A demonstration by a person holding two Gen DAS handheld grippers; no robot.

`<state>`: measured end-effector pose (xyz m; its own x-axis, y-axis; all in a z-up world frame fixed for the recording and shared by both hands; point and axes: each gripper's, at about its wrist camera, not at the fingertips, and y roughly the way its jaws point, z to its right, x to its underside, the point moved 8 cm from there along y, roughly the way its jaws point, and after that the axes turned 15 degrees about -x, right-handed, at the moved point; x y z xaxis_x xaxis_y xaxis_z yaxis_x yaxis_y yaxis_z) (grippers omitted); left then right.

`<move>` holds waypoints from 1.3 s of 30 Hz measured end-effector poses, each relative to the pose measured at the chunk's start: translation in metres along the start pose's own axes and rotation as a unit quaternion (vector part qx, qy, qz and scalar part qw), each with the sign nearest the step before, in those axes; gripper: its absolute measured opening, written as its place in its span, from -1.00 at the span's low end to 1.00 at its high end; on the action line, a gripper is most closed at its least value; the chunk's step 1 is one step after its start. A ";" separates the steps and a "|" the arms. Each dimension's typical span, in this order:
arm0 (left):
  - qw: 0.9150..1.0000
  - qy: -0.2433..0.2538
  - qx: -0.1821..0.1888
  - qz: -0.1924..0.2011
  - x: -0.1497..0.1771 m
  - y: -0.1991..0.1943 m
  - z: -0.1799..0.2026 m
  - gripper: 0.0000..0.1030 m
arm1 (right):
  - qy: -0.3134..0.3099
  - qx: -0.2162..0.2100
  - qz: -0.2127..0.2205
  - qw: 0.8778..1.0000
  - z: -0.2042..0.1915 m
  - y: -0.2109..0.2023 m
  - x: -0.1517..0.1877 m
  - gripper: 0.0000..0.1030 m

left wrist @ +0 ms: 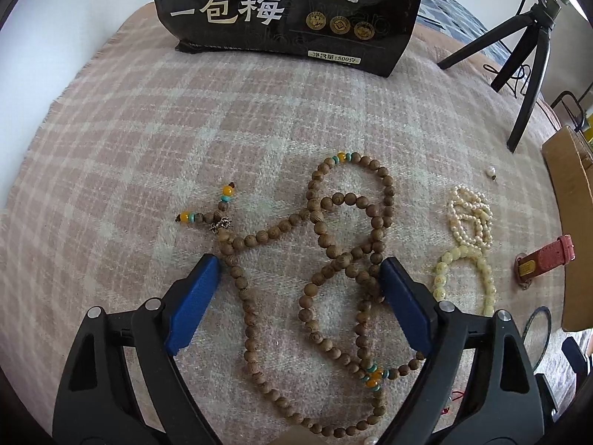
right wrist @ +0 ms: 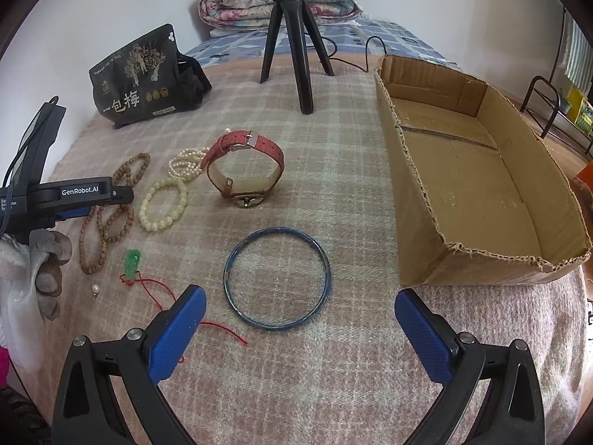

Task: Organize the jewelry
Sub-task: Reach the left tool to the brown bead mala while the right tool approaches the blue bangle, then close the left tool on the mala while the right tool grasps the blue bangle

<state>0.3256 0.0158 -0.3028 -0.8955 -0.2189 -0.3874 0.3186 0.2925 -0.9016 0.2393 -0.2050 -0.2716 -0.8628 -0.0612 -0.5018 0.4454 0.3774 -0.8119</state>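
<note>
On the checked blanket, the left gripper stands wide open around the long wooden bead string (low middle of the frame), so closing could pinch one loop and drag the tangle.

i see pink-and-cream plaid blanket, brown wooden beads with yellow/turquoise accents, cream pearls, red watch strap, blue bangle, green pendant on red cord, black snack bag.
</note>
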 end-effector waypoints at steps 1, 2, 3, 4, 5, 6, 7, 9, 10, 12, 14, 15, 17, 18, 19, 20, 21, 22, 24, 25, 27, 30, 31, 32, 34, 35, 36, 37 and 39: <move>1.000 -0.002 -0.001 0.001 -0.001 0.000 0.001 0.66 | 0.003 0.000 -0.004 1.000 0.001 0.003 0.001 0.99; 1.000 -0.004 -0.003 0.002 -0.001 0.000 0.002 0.62 | 0.006 0.002 -0.007 1.000 0.001 0.006 0.001 0.99; 1.000 -0.006 -0.004 0.002 -0.002 0.001 0.002 0.55 | 0.007 0.006 -0.009 1.000 0.002 0.009 0.001 0.99; 1.000 -0.007 -0.004 0.003 -0.003 0.001 0.003 0.48 | 0.007 0.010 -0.011 1.000 0.003 0.012 0.002 0.99; 1.000 -0.008 -0.004 0.003 -0.006 0.004 -0.004 0.44 | 0.006 0.013 -0.015 1.000 0.003 0.015 0.002 0.99; 1.000 -0.008 -0.004 0.004 -0.008 0.004 -0.006 0.38 | 0.003 0.016 -0.018 1.000 0.003 0.018 0.003 0.99; 1.000 -0.008 -0.003 0.004 -0.009 0.006 -0.009 0.32 | 0.000 0.020 -0.019 1.000 0.003 0.020 0.003 0.99; 1.000 -0.007 -0.003 0.007 -0.012 0.009 -0.016 0.22 | -0.010 0.028 -0.019 0.999 0.003 0.023 0.003 0.99; 1.000 -0.008 -0.002 0.007 -0.013 0.011 -0.021 0.16 | -0.012 0.033 -0.018 0.999 0.004 0.024 0.003 0.99; 1.000 -0.008 -0.001 0.008 -0.015 0.012 -0.030 0.07 | -0.009 0.038 -0.019 0.999 0.005 0.026 0.002 0.99; 1.000 -0.008 -0.001 0.008 -0.015 0.013 -0.032 -0.01 | -0.008 0.043 -0.021 0.999 0.006 0.028 0.001 0.99; 1.000 -0.010 -0.001 0.008 -0.014 0.012 -0.031 -0.07 | -0.009 0.047 -0.022 0.999 0.005 0.029 0.001 0.99; 1.000 -0.013 0.000 0.008 -0.012 0.009 -0.029 -0.15 | -0.013 0.050 -0.024 0.998 0.003 0.030 0.000 0.97; 1.000 -0.016 0.001 0.007 -0.012 0.009 -0.030 -0.20 | -0.016 0.048 -0.024 0.998 0.001 0.030 0.000 0.90; 1.000 -0.019 0.002 0.008 -0.010 0.007 -0.040 -0.29 | -0.018 0.045 -0.024 0.999 0.000 0.030 0.000 0.87; 1.000 -0.021 0.003 0.008 -0.011 0.007 -0.048 -0.33 | -0.022 0.041 -0.024 0.999 -0.002 0.029 0.000 0.76; 1.000 -0.023 0.004 0.007 -0.012 0.007 -0.049 -0.43 | -0.028 0.037 -0.025 0.999 -0.005 0.029 -0.001 0.64; 1.000 -0.024 0.005 0.007 -0.013 0.009 -0.049 -0.52 | -0.035 0.034 -0.025 0.998 -0.008 0.028 -0.001 0.55; 1.000 -0.027 0.011 0.006 -0.015 0.009 -0.053 -0.60 | -0.048 0.038 -0.025 0.998 -0.011 0.027 -0.001 0.43; 1.000 -0.027 0.012 0.006 -0.015 0.010 -0.055 -0.65 | -0.050 0.037 -0.026 0.998 -0.012 0.027 -0.001 0.43; 0.999 -0.029 0.017 0.006 -0.014 0.009 -0.061 -0.67 | -0.049 0.033 -0.025 0.998 -0.011 0.026 -0.001 0.43; 0.999 -0.031 0.020 0.008 -0.013 0.005 -0.066 -0.75 | -0.046 0.028 -0.023 0.998 -0.012 0.024 -0.002 0.43; 0.999 -0.030 0.022 0.009 -0.013 0.004 -0.068 -0.76 | -0.045 0.025 -0.022 0.998 -0.013 0.023 -0.003 0.42; 0.999 -0.031 0.023 0.010 -0.012 0.002 -0.070 -0.76 | -0.046 0.024 -0.022 0.998 -0.013 0.022 -0.002 0.43; 0.999 -0.034 0.025 0.011 -0.011 0.000 -0.077 -0.76 | -0.047 0.019 -0.020 0.999 -0.015 0.020 -0.003 0.42; 0.999 -0.038 0.027 0.010 -0.012 -0.001 -0.078 -0.76 | -0.048 0.018 -0.019 0.998 -0.016 0.019 -0.003 0.42; 0.999 -0.042 0.029 0.011 -0.013 -0.003 -0.082 -0.76 | -0.050 0.018 -0.018 0.998 -0.018 0.017 -0.003 0.42; 0.998 -0.047 0.032 0.013 -0.014 -0.006 -0.087 -0.76 | -0.053 0.018 -0.016 0.998 -0.019 0.016 -0.004 0.42; 0.997 -0.056 0.039 0.019 -0.017 -0.012 -0.097 -0.76 | -0.058 0.017 -0.010 0.998 -0.023 0.012 -0.007 0.42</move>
<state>0.3065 0.1066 -0.2666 -0.8432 -0.3124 -0.4375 0.3796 0.2302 -0.8960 0.2451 -0.1793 -0.2710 -0.8392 -0.1748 -0.5150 0.4384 0.3430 -0.8308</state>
